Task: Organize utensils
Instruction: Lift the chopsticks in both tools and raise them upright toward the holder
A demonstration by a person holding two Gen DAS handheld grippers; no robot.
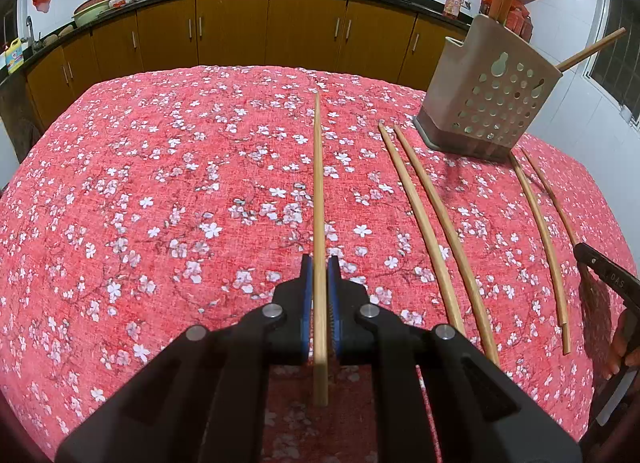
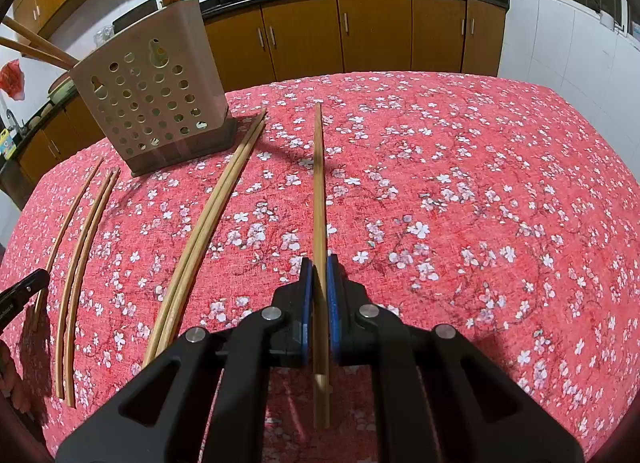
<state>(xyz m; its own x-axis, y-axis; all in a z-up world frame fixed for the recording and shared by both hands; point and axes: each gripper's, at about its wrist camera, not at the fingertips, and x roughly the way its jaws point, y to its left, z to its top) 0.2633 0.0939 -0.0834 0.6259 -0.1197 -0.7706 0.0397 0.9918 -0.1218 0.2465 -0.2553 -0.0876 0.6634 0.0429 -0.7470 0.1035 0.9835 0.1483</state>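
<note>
While each gripper clamped a chopstick lengthwise, the left gripper (image 1: 320,275) held one chopstick (image 1: 318,203) and the right gripper (image 2: 320,275) gripped its own chopstick (image 2: 319,191), both pointing ahead over the tabletop (image 1: 160,183). To finish well, each should be tipped upright and lowered into the perforated holder (image 1: 492,99), ahead and right of the left gripper. Loose chopsticks (image 1: 432,223) lay between. No legible writing showed.

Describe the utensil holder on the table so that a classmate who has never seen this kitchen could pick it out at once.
Start at the red floral tablecloth. At its far edge, before the brown cabinets, stands the utensil holder, a beige plastic box. It alone stands upright, pierced with round holes, chopsticks poking from its top; everything nearby lies flat.
</note>
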